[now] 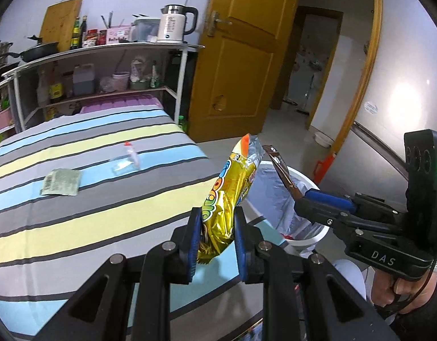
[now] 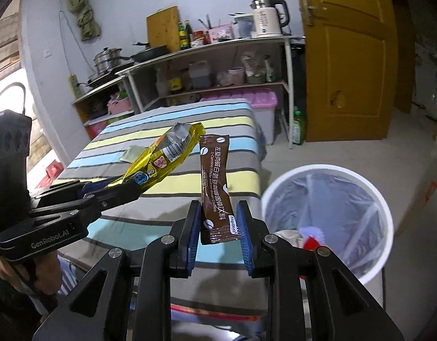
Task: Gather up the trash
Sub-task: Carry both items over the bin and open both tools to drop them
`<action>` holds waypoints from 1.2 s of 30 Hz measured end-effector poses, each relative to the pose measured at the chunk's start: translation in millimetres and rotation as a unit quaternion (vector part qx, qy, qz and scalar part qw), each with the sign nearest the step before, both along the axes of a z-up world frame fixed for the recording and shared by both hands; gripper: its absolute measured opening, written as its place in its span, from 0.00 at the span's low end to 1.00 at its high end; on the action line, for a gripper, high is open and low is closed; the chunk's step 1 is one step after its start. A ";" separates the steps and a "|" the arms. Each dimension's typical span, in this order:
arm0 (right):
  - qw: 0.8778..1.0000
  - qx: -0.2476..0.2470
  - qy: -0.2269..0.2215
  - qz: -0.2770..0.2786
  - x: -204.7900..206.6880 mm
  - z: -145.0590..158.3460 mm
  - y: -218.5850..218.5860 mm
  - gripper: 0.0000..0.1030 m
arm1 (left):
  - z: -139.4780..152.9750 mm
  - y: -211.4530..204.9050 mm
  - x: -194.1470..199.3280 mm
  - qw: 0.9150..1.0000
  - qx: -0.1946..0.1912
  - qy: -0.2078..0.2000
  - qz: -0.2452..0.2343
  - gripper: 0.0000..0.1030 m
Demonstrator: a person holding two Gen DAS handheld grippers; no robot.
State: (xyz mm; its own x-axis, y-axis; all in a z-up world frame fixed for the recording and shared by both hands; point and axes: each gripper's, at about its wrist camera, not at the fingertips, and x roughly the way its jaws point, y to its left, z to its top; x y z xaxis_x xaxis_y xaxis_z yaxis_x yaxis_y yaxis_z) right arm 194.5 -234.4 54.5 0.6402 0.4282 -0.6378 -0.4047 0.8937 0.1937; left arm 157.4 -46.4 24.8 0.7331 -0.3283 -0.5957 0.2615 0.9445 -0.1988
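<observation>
Trash is held in both hands: the left gripper [image 1: 217, 228] has its fingers clamped on a gold snack wrapper [image 1: 232, 196], the right gripper [image 2: 219, 224] on a brown coffee sachet [image 2: 215, 190]. Carry each fully over the white bin [image 2: 386, 216] before releasing. Farther off, a green packet [image 1: 60, 182] and clear wrapper [image 1: 127, 162] lie on the striped worktop [image 1: 76, 227].

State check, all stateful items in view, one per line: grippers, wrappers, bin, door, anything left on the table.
left gripper: shut on gold snack wrapper, held off the table
right gripper: shut on brown coffee sachet, upright
white trash bin: open, bag-lined, some trash inside
green packet: lying flat on striped table, not collected
clear wrapper: on table, not collected
yellow door: open
</observation>
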 end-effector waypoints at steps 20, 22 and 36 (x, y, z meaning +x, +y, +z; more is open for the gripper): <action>0.995 0.011 0.040 -0.095 17.7 -29.4 -84.0 0.26 | -14.5 -92.2 42.5 0.996 0.023 0.027 -0.079 0.23; 0.994 0.012 0.046 -0.101 21.4 -33.7 -89.3 0.26 | -18.8 -99.8 49.8 0.995 0.025 0.034 -0.085 0.23; 0.985 0.006 0.105 -0.137 47.8 -74.4 -115.3 0.27 | -51.6 -125.7 90.5 0.991 0.027 0.089 -0.099 0.44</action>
State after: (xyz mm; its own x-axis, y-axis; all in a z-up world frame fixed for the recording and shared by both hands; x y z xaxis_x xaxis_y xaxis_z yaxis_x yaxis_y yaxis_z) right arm 242.4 -349.6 -19.9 0.5864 0.2660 -0.7651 -0.0989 0.9610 0.2583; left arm 248.0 -172.1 -26.7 0.5401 -0.4192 -0.7298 0.4074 0.8890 -0.2091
